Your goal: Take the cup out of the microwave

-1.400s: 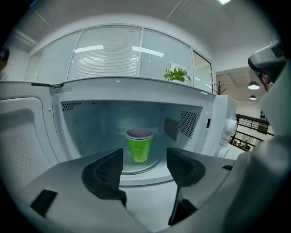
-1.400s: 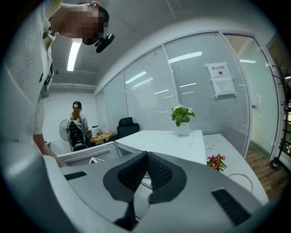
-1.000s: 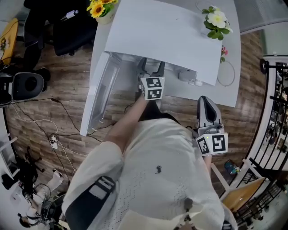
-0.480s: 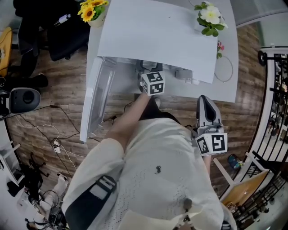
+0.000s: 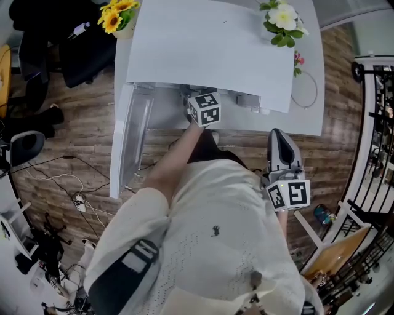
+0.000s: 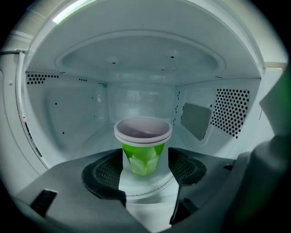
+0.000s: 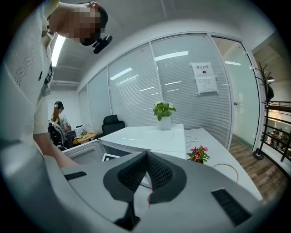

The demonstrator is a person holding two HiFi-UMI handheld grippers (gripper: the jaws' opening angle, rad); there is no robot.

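Cup: a green cup with a white rim stands upright in the middle of the microwave's cavity, on the glass turntable.
Left tool: the left tool reaches into the cavity with its jaws spread wide. The cup's green body sits between the two dark pads. They lie just beside its walls, and whether they touch cannot be told.
Microwave: the white microwave sits on the desk. Its door is swung open to the left. A perforated panel shows on the right inner wall.
Right tool: the right tool hangs low at the person's right side, well apart from the microwave. Its jaws are pressed together with nothing between them.
Desk: the white desk carries yellow flowers at the microwave's far left corner, a white-flowered plant at the far right, and pink flowers just beside it.
Person: the white shirt fills the lower head view, with the left arm stretched toward the open cavity.
Floor: wooden planks.
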